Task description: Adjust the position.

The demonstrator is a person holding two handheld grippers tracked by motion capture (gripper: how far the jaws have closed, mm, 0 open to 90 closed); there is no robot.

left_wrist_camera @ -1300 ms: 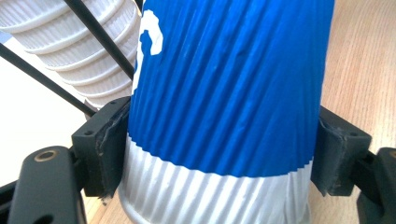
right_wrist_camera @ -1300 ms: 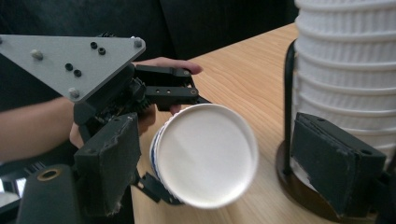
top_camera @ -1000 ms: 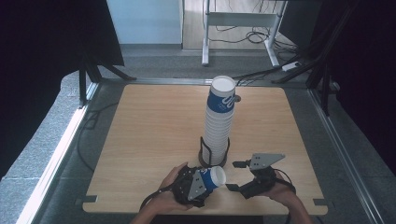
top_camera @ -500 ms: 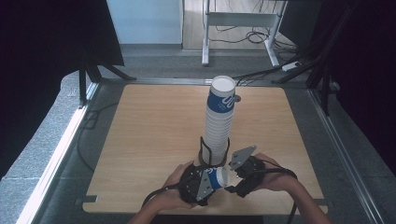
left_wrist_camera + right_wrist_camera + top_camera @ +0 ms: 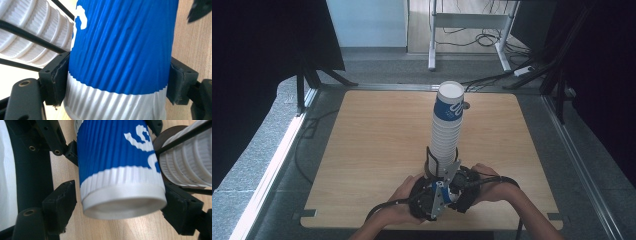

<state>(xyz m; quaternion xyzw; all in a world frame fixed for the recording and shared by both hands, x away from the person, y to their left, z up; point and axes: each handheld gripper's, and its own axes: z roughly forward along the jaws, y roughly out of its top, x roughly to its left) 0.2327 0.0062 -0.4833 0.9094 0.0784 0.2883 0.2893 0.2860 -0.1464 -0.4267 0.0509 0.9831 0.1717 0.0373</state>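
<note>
A blue and white ribbed paper cup [image 5: 120, 50] lies sideways in my left gripper [image 5: 118, 82], whose pads press on both of its sides near the base. My right gripper [image 5: 120, 210] straddles the cup's [image 5: 117, 165] white rim end. Its jaws have just been closing, and a slim gap still shows at one pad [image 5: 62, 205]. In the high view both grippers meet at the table's near edge, left gripper [image 5: 431, 199] and right gripper [image 5: 458, 187], with the cup [image 5: 439, 191] between them. A tall stack of the same cups [image 5: 446, 130] stands in a wire holder [image 5: 430, 159] just behind.
The wooden table [image 5: 372, 150] has wide bare room to the left, right and far side of the stack. The stack's ribbed cups [image 5: 185, 165] and black wire rods lie close beside the held cup. Cables trail over the near edge.
My right gripper has swung left from beside the stack to the held cup and now straddles its rim. The left gripper and cup have stayed put.
</note>
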